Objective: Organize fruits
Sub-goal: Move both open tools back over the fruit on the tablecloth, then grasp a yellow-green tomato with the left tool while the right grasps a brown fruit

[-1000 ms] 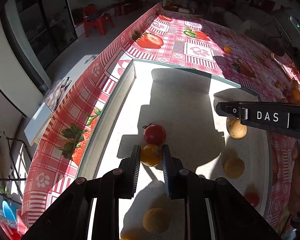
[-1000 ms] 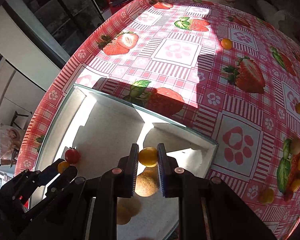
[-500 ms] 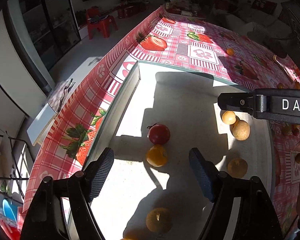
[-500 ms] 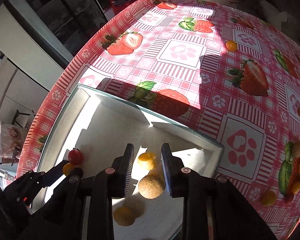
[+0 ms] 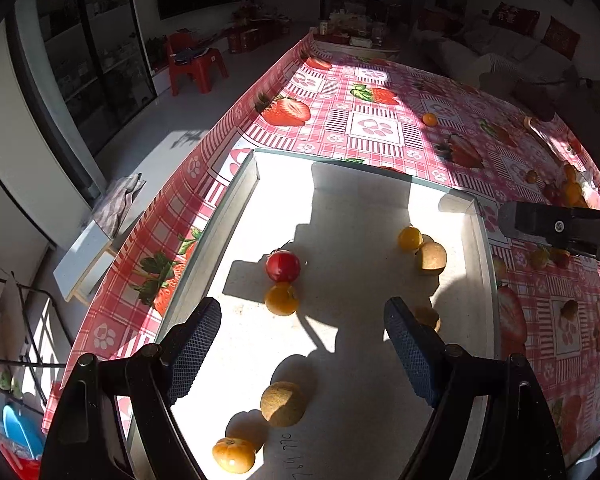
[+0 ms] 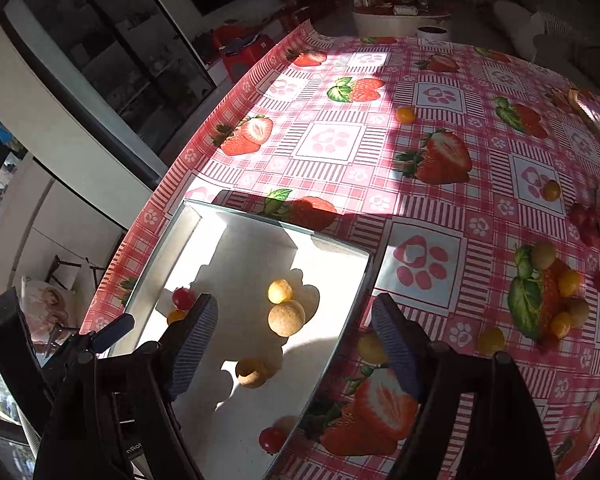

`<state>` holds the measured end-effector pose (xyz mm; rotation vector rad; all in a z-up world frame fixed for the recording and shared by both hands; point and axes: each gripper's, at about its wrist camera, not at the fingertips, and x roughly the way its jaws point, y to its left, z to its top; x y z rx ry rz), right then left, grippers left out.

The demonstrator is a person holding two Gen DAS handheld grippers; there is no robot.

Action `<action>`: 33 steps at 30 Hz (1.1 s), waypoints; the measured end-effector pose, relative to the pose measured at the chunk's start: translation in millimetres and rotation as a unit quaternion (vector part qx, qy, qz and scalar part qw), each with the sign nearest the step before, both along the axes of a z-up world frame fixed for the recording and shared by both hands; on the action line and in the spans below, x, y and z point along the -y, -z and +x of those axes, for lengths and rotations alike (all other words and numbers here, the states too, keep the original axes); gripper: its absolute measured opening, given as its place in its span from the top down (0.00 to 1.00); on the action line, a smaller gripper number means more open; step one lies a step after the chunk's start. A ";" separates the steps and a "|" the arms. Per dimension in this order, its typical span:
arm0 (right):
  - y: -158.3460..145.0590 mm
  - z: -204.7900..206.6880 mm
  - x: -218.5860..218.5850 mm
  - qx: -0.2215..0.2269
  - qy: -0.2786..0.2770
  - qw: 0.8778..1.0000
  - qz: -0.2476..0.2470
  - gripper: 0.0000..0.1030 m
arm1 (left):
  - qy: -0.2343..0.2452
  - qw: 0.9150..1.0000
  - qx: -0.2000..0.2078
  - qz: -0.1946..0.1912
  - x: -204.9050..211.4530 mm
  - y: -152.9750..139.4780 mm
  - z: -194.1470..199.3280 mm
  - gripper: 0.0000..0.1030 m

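Note:
A white tray [image 5: 244, 184] lies on the strawberry tablecloth and holds several small fruits. In the left wrist view a red tomato [image 5: 283, 266] touches an orange fruit [image 5: 281, 299], and a yellow fruit [image 5: 409, 238] sits by a brown one [image 5: 430, 257]. My left gripper [image 5: 302, 350] is open and empty above the tray. My right gripper [image 6: 294, 344] is open and empty over the tray's right edge [image 6: 352, 300]; the yellow fruit [image 6: 279, 291] and the brown fruit [image 6: 286, 318] lie below it.
Loose fruits lie on the cloth at the right [image 6: 568, 284], and a single orange fruit [image 6: 405, 115] lies farther back. The table's left edge [image 5: 204, 152] drops to the floor. A red stool [image 5: 192, 62] stands beyond it.
Both grippers have opened and pulled back. The left one let go of the orange fruit beside the tomato. The right one let go of the yellow fruit, which now lies in the tray.

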<state>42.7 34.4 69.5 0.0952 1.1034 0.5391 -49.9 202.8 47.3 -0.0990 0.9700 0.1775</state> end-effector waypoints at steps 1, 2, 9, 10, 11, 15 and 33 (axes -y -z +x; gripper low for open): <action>0.8 -3.1 7.9 -0.002 0.006 1.000 0.000 0.20 | 0.006 1.000 0.003 0.002 5.8 -3.3 -0.5 0.18; 1.4 -5.7 16.0 -0.003 0.010 1.000 -0.001 0.20 | 0.011 1.000 0.006 0.003 11.5 -6.3 -0.9 0.18; 8.4 -18.4 80.4 -0.011 0.050 0.999 -0.014 0.20 | 0.056 0.998 0.018 -0.004 57.3 -27.0 1.9 0.18; 9.1 -19.2 91.4 -0.012 0.058 0.998 -0.016 0.20 | 0.063 0.998 0.020 -0.006 65.3 -29.8 2.8 0.18; 9.5 -19.7 101.2 -0.012 0.066 0.998 -0.017 0.20 | 0.071 0.997 0.020 -0.007 73.3 -32.6 3.6 0.18; 11.5 -18.4 141.7 -0.014 0.102 0.994 -0.023 0.20 | 0.105 0.994 0.023 -0.014 108.1 -42.4 8.8 0.18; 45.2 -2.7 226.7 0.000 0.154 0.983 -0.098 0.20 | 0.139 0.989 -0.039 0.011 196.2 16.5 51.9 0.18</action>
